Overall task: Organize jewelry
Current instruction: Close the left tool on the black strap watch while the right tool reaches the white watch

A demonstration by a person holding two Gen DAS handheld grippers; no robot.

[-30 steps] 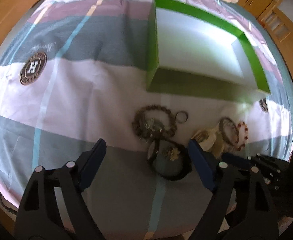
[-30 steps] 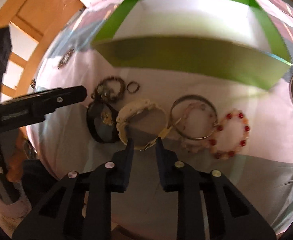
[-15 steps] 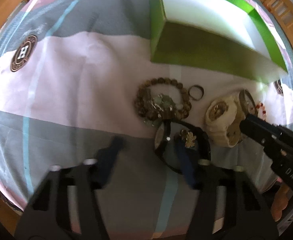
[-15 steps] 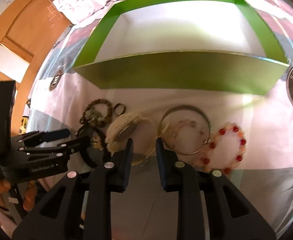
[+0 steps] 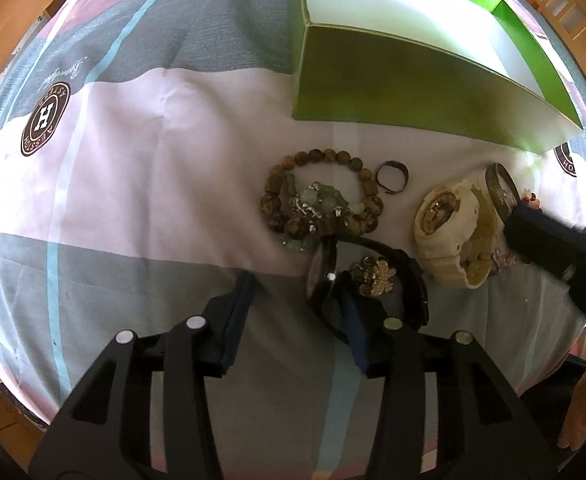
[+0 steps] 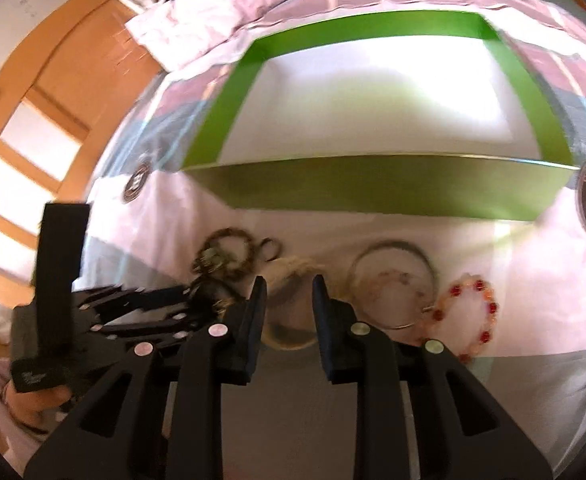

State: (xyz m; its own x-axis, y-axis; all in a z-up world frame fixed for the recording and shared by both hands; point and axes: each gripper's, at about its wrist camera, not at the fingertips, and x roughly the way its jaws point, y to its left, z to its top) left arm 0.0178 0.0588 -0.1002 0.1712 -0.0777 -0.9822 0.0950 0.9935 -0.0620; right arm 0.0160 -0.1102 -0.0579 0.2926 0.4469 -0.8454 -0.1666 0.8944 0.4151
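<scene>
Left wrist view: the left gripper [image 5: 293, 304] has its jaws spread, one blue-padded finger [image 5: 353, 320] reaching into the loop of a black watch [image 5: 373, 276] and the other standing clear on the bedspread [image 5: 133, 184]; a small gold charm [image 5: 373, 276] lies inside that loop. Just beyond sit a brown bead bracelet [image 5: 321, 158] with a pale green and silver piece [image 5: 321, 202] in its ring, a small dark ring [image 5: 392, 176] and a cream watch [image 5: 449, 232], with the right gripper [image 5: 533, 228] coming in beside it. In the right wrist view the right gripper [image 6: 289, 296] is partly open, a narrow gap between the jaws, which straddle the cream watch [image 6: 293, 272] (whether they touch it cannot be told through the blur). To its right lie a thin metal bangle [image 6: 393, 280] and a red and orange bead bracelet [image 6: 469, 316]. All rest on a bed with grey, pink and white bands and round logo badges, in front of an open green box [image 6: 373, 196] with a white interior; pillows [image 6: 221, 4] and wooden furniture lie beyond. Compared with a second ago, the left gripper has advanced from short of the black watch to over it, its jaws narrower, and the right has closed in on the cream watch.
</scene>
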